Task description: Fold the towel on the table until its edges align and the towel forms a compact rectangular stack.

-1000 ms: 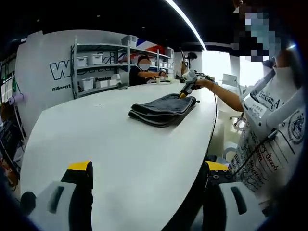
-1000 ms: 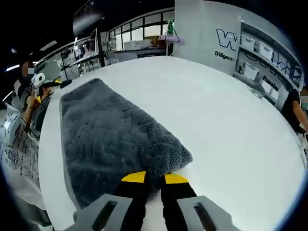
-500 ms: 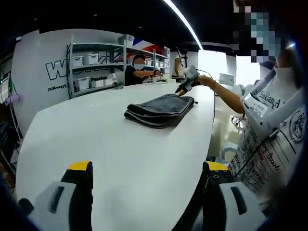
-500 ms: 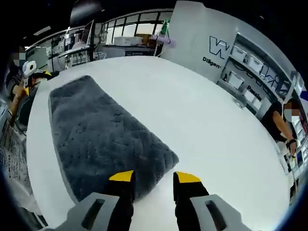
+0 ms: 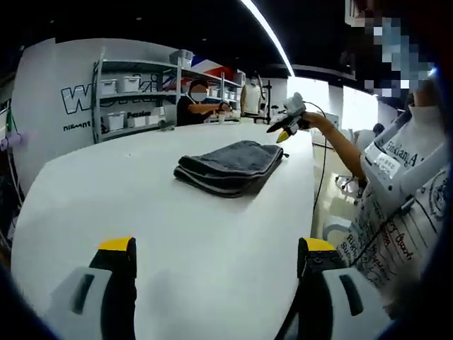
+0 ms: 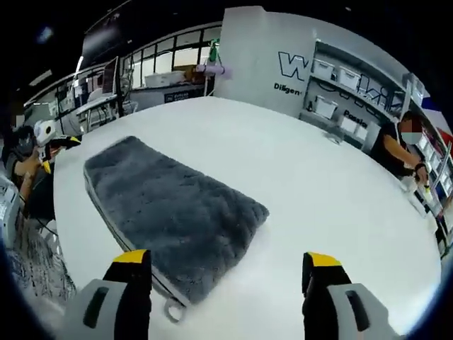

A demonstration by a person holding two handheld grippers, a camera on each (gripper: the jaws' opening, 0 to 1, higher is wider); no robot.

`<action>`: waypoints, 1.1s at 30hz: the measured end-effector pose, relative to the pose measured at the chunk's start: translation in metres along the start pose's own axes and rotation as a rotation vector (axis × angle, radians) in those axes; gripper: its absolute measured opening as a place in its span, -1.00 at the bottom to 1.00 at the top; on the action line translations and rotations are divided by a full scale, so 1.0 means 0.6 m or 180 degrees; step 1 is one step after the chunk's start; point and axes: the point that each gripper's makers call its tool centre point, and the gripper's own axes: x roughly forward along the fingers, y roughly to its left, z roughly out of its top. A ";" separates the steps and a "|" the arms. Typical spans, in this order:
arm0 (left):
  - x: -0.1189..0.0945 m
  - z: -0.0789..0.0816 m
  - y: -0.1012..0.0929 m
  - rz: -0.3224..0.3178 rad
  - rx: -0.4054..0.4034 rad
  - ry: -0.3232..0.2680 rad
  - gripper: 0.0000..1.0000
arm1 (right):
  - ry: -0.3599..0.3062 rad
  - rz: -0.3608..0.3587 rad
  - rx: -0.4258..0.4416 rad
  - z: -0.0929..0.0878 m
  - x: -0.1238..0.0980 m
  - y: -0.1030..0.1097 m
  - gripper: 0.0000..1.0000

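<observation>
White oval table (image 6: 340,191) bears a folded grey plush towel (image 6: 170,216) at ten o'clock of the wide-open, empty right gripper (image 6: 223,273), while the left gripper (image 5: 212,258) gapes empty well apart.

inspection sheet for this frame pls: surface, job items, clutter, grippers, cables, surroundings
Surface: white table, bare around the towel.
Job's things: grey towel folded into a flat rectangular stack near the table's edge; a small loop sticks out at one corner.
Clutter: nothing seen on the table.
Grippers: left gripper open, low over the table; right gripper open, clear of the towel.
Cables: a thin cable hangs below the person's outstretched arm.
Surroundings: shelves with white bins, wall lettering, people at the back.
</observation>
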 end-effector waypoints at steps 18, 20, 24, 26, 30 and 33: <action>0.013 -0.009 -0.017 0.0212 -0.0219 -0.0024 0.97 | -0.0110 -0.0081 0.0400 -0.025 0.013 0.002 0.99; 0.013 -0.007 -0.018 0.0211 -0.0229 -0.0045 0.97 | -0.0135 -0.0059 0.0455 -0.017 0.018 0.000 0.97; 0.012 -0.006 -0.014 0.0235 -0.0286 -0.0097 0.97 | -0.0186 -0.0001 0.0570 -0.005 0.024 0.004 0.84; 0.012 -0.006 -0.012 0.0228 -0.0341 -0.0120 0.97 | -0.0202 0.0007 0.0603 -0.002 0.027 0.006 0.83; 0.013 -0.004 -0.013 0.0212 -0.0407 -0.0161 0.97 | -0.0309 0.0063 0.0717 0.011 0.034 0.009 0.66; 0.020 -0.003 -0.017 0.0208 -0.0412 -0.0141 0.97 | -0.0400 0.0074 0.0831 0.021 0.034 0.008 0.57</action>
